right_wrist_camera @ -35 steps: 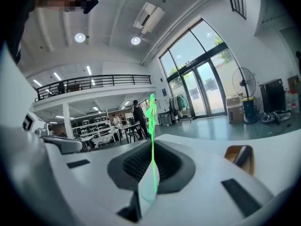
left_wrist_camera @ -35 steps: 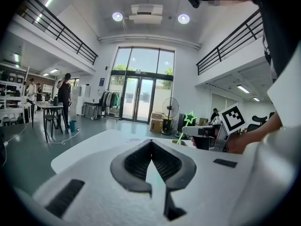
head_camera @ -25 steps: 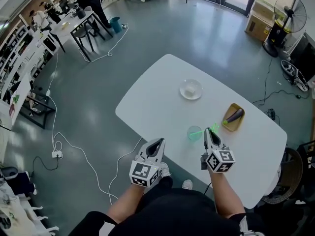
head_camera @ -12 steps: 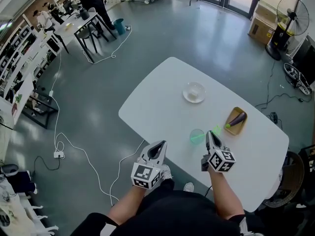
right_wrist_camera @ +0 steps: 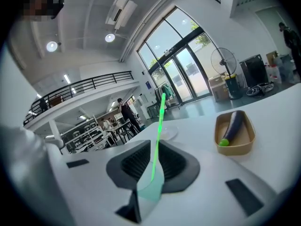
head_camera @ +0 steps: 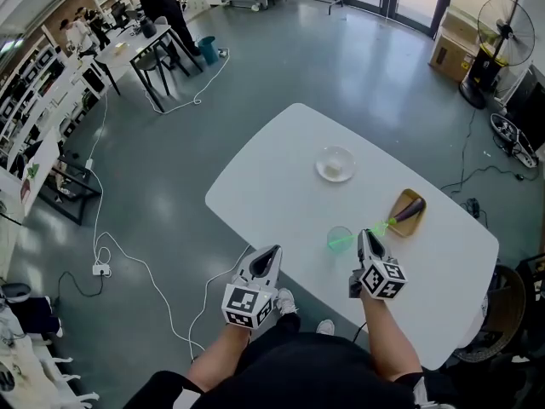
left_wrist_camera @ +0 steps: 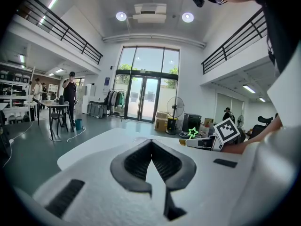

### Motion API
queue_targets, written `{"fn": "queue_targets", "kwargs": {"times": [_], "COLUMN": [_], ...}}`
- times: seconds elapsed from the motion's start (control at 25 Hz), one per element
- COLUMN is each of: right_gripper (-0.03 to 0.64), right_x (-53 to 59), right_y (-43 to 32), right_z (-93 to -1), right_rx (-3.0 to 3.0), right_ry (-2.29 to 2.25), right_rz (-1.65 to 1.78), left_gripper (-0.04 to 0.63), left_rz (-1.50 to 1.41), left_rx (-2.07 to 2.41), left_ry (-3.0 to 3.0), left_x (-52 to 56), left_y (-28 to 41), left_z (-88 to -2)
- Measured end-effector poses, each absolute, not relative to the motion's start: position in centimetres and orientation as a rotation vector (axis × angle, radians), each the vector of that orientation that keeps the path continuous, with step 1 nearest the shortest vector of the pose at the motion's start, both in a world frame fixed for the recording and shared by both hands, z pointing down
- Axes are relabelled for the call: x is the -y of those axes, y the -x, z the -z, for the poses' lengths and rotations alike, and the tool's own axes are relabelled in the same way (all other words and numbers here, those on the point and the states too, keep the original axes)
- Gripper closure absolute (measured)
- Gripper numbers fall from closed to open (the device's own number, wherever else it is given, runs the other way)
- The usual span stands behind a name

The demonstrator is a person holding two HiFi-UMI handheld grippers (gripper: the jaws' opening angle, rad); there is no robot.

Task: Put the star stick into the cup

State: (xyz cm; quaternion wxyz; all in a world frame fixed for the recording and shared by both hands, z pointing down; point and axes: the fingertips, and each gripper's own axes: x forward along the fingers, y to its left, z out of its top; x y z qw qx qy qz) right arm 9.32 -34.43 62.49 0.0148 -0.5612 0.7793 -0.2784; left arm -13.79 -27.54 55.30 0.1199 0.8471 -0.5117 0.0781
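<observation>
A thin green star stick (head_camera: 358,235) slants from its star end at the upper right down to a translucent green cup (head_camera: 338,239) on the white table (head_camera: 272,177). My right gripper (head_camera: 365,239) is shut on the stick just right of the cup. In the right gripper view the stick (right_wrist_camera: 157,135) runs up between the pads, and the cup (right_wrist_camera: 151,189) shows below them. The left gripper view catches the star (left_wrist_camera: 192,133) above the right gripper. My left gripper (head_camera: 271,256) hangs shut and empty just off the table's near edge.
A clear dish (head_camera: 335,164) with something white in it sits mid-table. A wooden tray (head_camera: 404,216) holding an eggplant (head_camera: 410,204) lies right of the cup. Beyond are grey floor with white cables, a fan (head_camera: 488,15), boxes and a far table with a person.
The right gripper stays beside the cup with the stick, now tilted a little more. The left gripper has drawn back slightly toward the body.
</observation>
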Motion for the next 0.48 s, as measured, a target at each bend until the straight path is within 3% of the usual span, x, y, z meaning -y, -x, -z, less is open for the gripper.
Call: {"fn": "queue_targets", "kwargs": {"times": [0.48], "right_gripper": [0.532], "right_x": [32.8], "right_y": [-10.3], "right_z": [-63.9], "right_rx": [-2.477], "right_ry": [1.781], "right_rz": [0.890], "left_gripper": [0.589], "left_rz": [-0.216], "left_rx": [1.559], "left_ry": [-2.452], "left_x": [27.1], "left_y": [14.7], "left_z": [-54.8]}}
